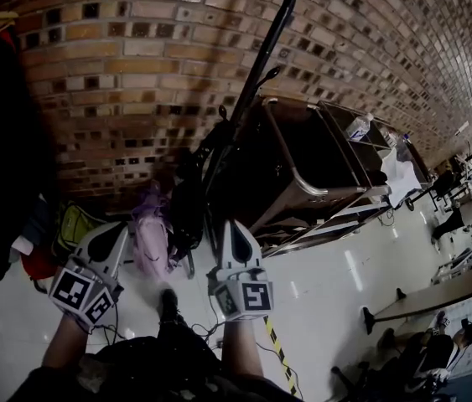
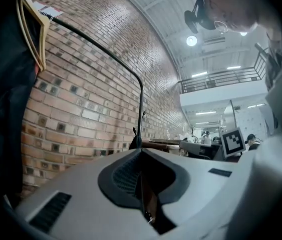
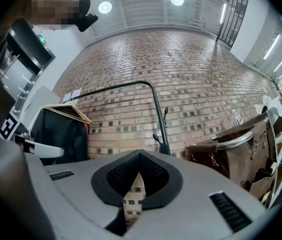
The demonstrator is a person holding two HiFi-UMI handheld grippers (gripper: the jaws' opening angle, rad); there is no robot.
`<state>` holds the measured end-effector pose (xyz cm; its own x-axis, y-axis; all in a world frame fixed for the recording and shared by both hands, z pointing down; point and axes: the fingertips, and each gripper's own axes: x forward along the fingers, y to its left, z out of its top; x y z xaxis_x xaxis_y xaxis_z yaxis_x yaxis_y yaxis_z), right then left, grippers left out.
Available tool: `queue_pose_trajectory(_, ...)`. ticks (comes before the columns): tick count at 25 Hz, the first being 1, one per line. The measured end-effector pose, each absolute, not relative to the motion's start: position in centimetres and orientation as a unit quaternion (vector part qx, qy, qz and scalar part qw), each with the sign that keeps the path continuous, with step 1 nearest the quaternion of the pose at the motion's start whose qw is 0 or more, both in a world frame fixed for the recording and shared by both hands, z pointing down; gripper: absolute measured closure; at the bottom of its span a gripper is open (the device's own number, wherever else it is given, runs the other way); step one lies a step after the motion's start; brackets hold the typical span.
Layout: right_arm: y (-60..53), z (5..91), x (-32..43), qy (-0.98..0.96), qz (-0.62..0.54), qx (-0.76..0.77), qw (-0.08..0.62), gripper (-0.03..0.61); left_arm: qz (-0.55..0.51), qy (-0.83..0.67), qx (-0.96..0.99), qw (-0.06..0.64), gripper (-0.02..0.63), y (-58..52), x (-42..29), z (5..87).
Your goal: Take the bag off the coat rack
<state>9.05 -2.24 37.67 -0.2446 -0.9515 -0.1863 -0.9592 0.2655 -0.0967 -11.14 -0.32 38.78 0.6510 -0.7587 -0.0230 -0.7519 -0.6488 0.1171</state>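
- Bags show only from the head view: a black bag (image 1: pixel 187 203) hangs low against the coat rack (image 1: pixel 252 86) pole, with a pink bag (image 1: pixel 150 239) just beside it.
- Both gripper views catch only the rack's upper pole and hooks against the brick wall (image 3: pixel 181 69), plus a dark garment (image 3: pixel 63 131) on a wooden hanger.
- My left gripper (image 2: pixel 141 153) has its jaws pressed together, nothing between them.
- My right gripper (image 3: pixel 139 155) is likewise closed tight and empty.
- Seen from the head view, both grippers sit below the bags, touching neither.
- A brown cart (image 3: pixel 213 156) stands right of the rack; its inside is dark, contents unclear.
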Motion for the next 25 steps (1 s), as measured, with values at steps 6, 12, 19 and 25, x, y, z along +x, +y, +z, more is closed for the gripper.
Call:
queue_pose_trajectory(6, -7.1, 38.2, 10.7, 0.797, 0.008, -0.598, 0.078, 0.566, -0.030, -0.426, 0.902, 0.060, 0.580, -5.0, -9.4, 39.0)
queue_pose_trajectory(12, -12.3, 38.5, 12.8, 0.808, -0.003, -0.584, 0.075, 0.534, -0.028, -0.431, 0.900, 0.060, 0.580, -9.7, -6.6, 38.9)
queue_pose_trajectory(19, -17.3, 39.7, 13.9, 0.833, -0.016, -0.550, 0.056, 0.439, -0.029, -0.441, 0.895, 0.053, 0.580, -13.9, -3.7, 39.1)
queue_pose_trajectory(25, -21.6, 41.5, 14.0, 0.857, -0.036, -0.512, 0.043, 0.370, -0.027, -0.456, 0.888, 0.051, 0.580, -17.4, -1.6, 39.3)
